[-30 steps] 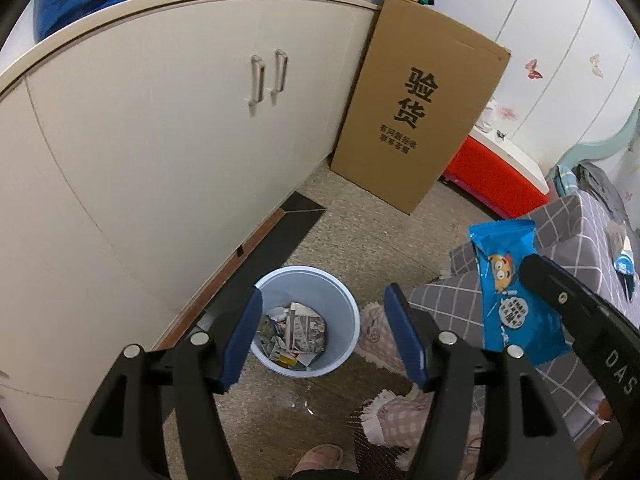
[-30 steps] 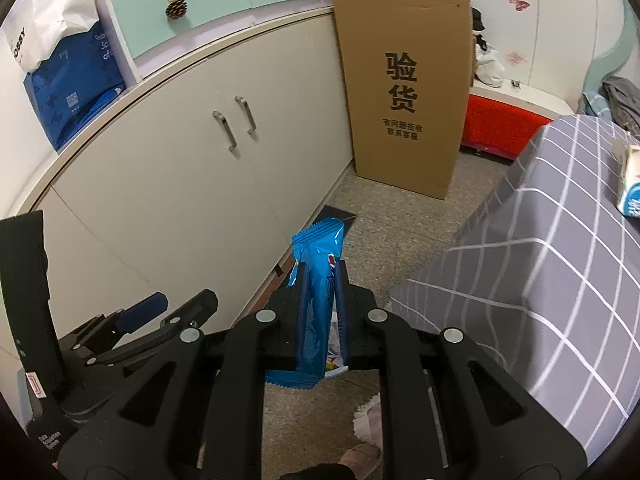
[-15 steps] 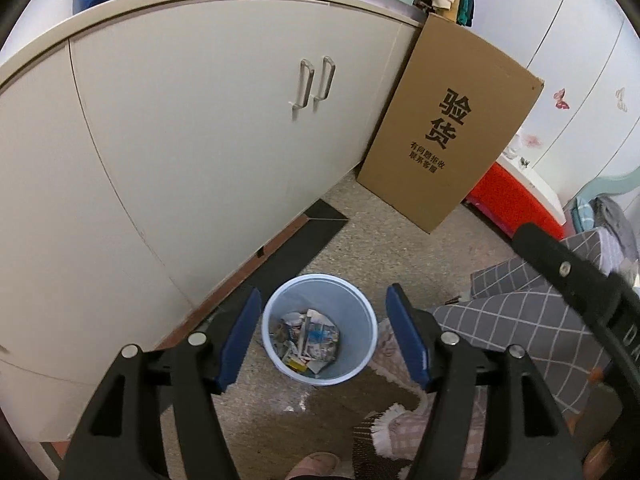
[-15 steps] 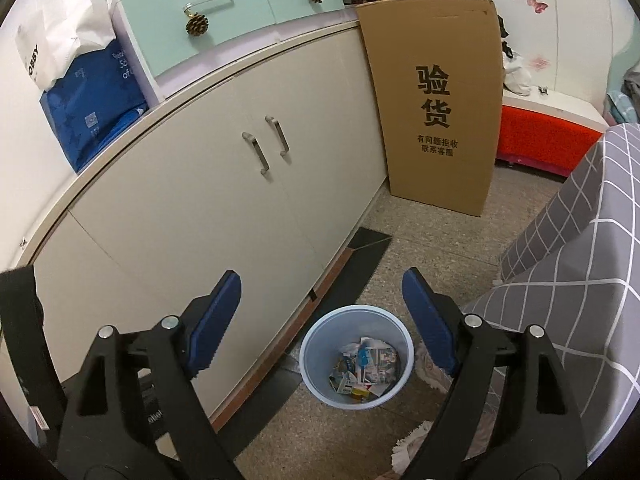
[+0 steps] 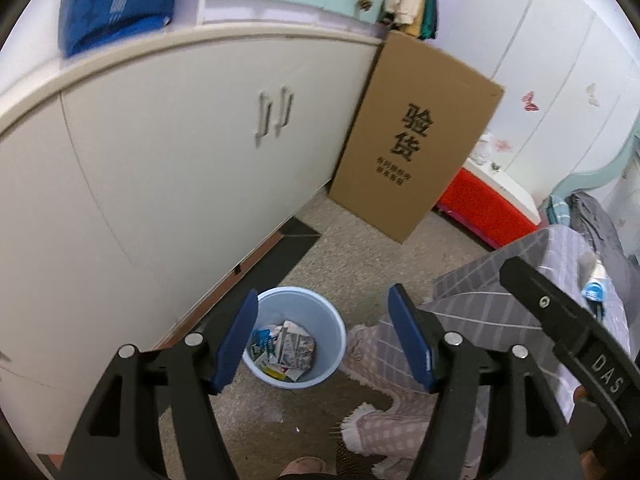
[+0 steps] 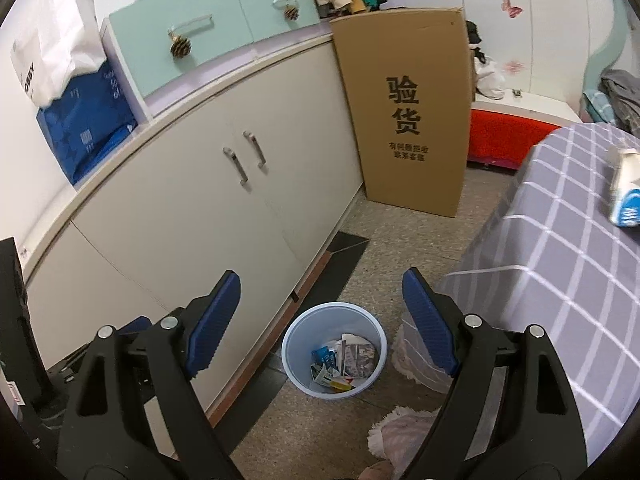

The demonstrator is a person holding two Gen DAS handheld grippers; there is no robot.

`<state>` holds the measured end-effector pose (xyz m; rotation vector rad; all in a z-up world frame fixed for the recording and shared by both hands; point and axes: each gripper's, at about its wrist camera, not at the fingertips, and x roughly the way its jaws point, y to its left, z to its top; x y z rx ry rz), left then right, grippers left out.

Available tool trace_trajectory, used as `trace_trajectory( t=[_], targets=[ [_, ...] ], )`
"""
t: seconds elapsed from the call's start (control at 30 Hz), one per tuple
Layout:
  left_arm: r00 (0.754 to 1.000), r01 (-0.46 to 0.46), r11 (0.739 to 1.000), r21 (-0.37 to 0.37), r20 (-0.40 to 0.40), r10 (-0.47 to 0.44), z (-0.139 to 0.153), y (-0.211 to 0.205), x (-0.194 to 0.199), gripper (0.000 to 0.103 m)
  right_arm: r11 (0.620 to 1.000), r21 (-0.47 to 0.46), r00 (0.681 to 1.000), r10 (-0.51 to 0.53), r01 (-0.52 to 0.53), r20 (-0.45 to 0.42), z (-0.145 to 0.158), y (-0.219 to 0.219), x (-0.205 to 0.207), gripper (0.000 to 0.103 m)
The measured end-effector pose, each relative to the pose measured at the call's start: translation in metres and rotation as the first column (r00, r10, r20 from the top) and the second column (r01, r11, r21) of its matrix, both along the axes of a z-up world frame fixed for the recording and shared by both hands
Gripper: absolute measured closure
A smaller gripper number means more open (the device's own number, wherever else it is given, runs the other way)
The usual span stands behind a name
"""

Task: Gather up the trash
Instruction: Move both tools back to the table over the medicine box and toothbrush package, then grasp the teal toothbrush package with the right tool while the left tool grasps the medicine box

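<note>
A light blue waste bin (image 5: pixel 320 320) stands on the floor by the cabinet, holding paper scraps and a blue wrapper (image 6: pixel 325 356); it also shows in the right wrist view (image 6: pixel 294 354). My left gripper (image 5: pixel 324 340) is open and empty above the bin. My right gripper (image 6: pixel 322 320) is open and empty, higher above the bin. A white and blue carton (image 6: pixel 626 192) lies on the grey checked bed cover (image 6: pixel 560 280) at the right.
A long beige cabinet (image 5: pixel 180 168) runs along the left. A tall cardboard box (image 5: pixel 416 140) leans at its far end, with a red box (image 5: pixel 484 208) behind. Pink fluffy slippers (image 5: pixel 376 420) lie on the floor by the bin.
My right gripper opened and the blue wrapper it held dropped into the bin. Both grippers then lifted and tilted a little; the left stayed open.
</note>
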<state>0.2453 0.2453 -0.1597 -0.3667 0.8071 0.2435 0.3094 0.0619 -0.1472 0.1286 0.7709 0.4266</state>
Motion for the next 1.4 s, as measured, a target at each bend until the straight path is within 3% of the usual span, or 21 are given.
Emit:
trace_trajectory(
  t=[0.33, 0.47, 0.53, 0.63, 0.8, 1.03, 1.13, 1.2, 1.37, 1.4],
  targets=[
    [0.985, 0.159, 0.986, 0.039, 0.064, -0.161, 0.044, -0.100, 0.002, 0.035, 0.993, 0.006, 0.987, -0.121, 0.121, 0.108, 0.049, -0.100, -0.036, 0.021],
    [0.961, 0.266, 0.962, 0.061, 0.060, -0.270, 0.051, -0.157, 0.009, 0.032, 0.976, 0.010, 0.971, -0.215, 0.215, 0.108, 0.057, -0.163, -0.047, 0.021],
    [0.937, 0.346, 0.938, 0.040, 0.045, -0.347, 0.049, -0.191, 0.015, 0.030, 0.961, 0.009, 0.955, -0.277, 0.277, 0.105, 0.058, -0.199, -0.053, 0.020],
    [0.919, 0.393, 0.919, 0.042, 0.008, -0.393, 0.044, -0.228, 0.023, 0.030, 0.937, 0.014, 0.932, -0.348, 0.349, 0.103, 0.057, -0.241, -0.062, 0.019],
    [0.874, 0.485, 0.872, 0.062, -0.001, -0.486, 0.044, -0.282, 0.028, 0.026, 0.858, 0.028, 0.857, -0.514, 0.513, 0.045, 0.044, -0.321, -0.071, 0.016],
    [0.855, 0.518, 0.849, 0.109, -0.022, -0.519, 0.041, -0.321, 0.050, 0.026, 0.710, 0.042, 0.711, -0.700, 0.703, -0.066, 0.024, -0.404, -0.070, 0.014],
    [0.851, 0.525, 0.843, 0.120, -0.034, -0.525, 0.038, -0.329, 0.059, 0.026, 0.676, 0.036, 0.675, -0.731, 0.736, -0.101, 0.017, -0.426, -0.061, 0.013],
    [0.849, 0.528, 0.842, 0.106, -0.038, -0.527, 0.036, -0.333, 0.064, 0.026, 0.673, -0.002, 0.668, -0.735, 0.740, -0.117, 0.012, -0.434, -0.050, 0.013],
    [0.841, 0.541, 0.833, 0.116, -0.044, -0.540, 0.029, -0.342, 0.077, 0.026, 0.705, -0.070, 0.688, -0.706, 0.706, -0.171, -0.004, -0.444, -0.011, 0.012],
    [0.835, 0.550, 0.826, 0.123, -0.043, -0.549, 0.027, -0.345, 0.079, 0.026, 0.711, -0.084, 0.697, -0.702, 0.698, -0.149, -0.003, -0.444, -0.005, 0.013]
  ],
)
